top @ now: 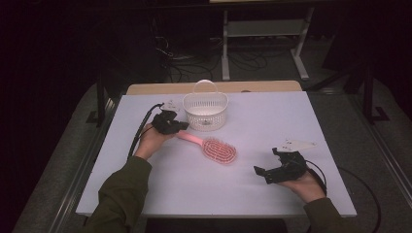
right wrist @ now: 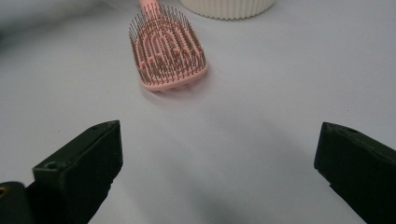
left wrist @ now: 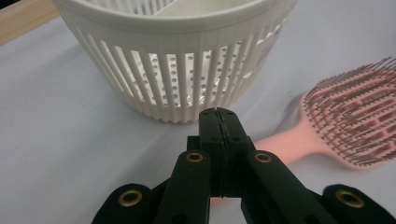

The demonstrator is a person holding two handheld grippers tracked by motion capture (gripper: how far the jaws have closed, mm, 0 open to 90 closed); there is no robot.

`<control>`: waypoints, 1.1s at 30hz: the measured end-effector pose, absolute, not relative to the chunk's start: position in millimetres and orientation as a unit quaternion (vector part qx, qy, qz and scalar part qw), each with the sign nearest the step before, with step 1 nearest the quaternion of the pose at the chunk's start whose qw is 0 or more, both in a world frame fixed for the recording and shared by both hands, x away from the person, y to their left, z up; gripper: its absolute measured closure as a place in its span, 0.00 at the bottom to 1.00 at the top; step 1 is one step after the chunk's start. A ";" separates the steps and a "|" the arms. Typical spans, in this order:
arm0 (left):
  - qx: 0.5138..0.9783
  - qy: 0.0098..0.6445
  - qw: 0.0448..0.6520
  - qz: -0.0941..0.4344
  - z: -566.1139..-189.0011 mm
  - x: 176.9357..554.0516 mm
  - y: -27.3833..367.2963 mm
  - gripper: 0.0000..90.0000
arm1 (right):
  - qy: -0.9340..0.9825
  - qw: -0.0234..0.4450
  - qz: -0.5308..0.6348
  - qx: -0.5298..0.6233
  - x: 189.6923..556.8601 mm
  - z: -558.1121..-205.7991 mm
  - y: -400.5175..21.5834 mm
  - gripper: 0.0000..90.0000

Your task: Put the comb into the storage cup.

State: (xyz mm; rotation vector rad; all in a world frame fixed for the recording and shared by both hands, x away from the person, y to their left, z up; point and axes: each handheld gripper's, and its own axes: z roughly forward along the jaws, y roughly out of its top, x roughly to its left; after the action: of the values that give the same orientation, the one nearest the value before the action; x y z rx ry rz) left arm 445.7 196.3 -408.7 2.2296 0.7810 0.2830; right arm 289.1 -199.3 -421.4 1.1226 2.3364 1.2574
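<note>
A: White tabletop (top: 252, 126) carried the pink plastic paddle hairbrush (top: 214, 148), lying bristles-up near the white slotted plastic basket (top: 205, 110).

B: Left gripper (top: 180, 125) pinched together at the handle, grasp unclear; right gripper (top: 260, 172) gaped wide, empty. Brush might pivot.

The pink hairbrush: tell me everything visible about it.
The hairbrush looks like pink plastic, with an oval vented head and a straight handle. It lies flat on the white table, bristles up; the bristles are thin and darker than the body. The head points toward the person, the handle toward the left gripper, whose jaws are shut at the handle's end, apparently on it. The white basket stands just beyond, apart from the brush.
</note>
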 end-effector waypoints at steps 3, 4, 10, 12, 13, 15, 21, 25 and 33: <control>0.873 0.308 0.362 0.111 -412.5 449.8 194.7 1.00 | 0.805 0.129 0.432 0.387 289.1 -421.5 -199.2 0.01; 0.873 0.308 0.362 0.111 -412.5 449.8 194.7 1.00 | 0.805 0.129 0.431 0.387 289.1 -421.6 -199.1 0.01; 0.879 0.312 0.342 0.118 -418.7 455.1 191.5 1.00 | 0.805 0.128 0.433 0.386 289.0 -421.5 -199.5 0.01; 0.882 0.311 0.331 0.122 -423.1 455.5 189.5 1.00 | 0.805 0.128 0.432 0.386 288.9 -421.5 -199.5 0.01; 0.882 0.311 0.331 0.122 -423.1 455.5 189.5 1.00 | 0.805 0.128 0.432 0.386 288.9 -421.6 -199.5 0.01; 0.886 0.309 0.325 0.123 -425.1 455.4 188.2 1.00 | 0.805 0.128 0.432 0.386 288.8 -421.6 -199.5 0.01; 0.888 0.307 0.318 0.126 -426.2 455.3 187.0 1.00 | 0.807 0.127 0.431 0.384 288.7 -421.6 -199.2 0.01; 0.891 0.308 0.310 0.123 -428.2 455.3 188.3 1.00 | 0.805 0.128 0.432 0.385 288.3 -421.5 -199.5 0.01; 0.896 0.306 0.303 0.108 -427.6 452.3 190.1 1.00 | 0.806 0.127 0.431 0.386 287.6 -421.6 -199.5 0.01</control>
State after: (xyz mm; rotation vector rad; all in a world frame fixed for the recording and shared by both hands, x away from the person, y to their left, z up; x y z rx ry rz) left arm 452.3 190.1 -427.6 2.3754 0.8113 0.2858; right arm 287.6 -199.5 -421.6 1.1238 2.3455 1.2542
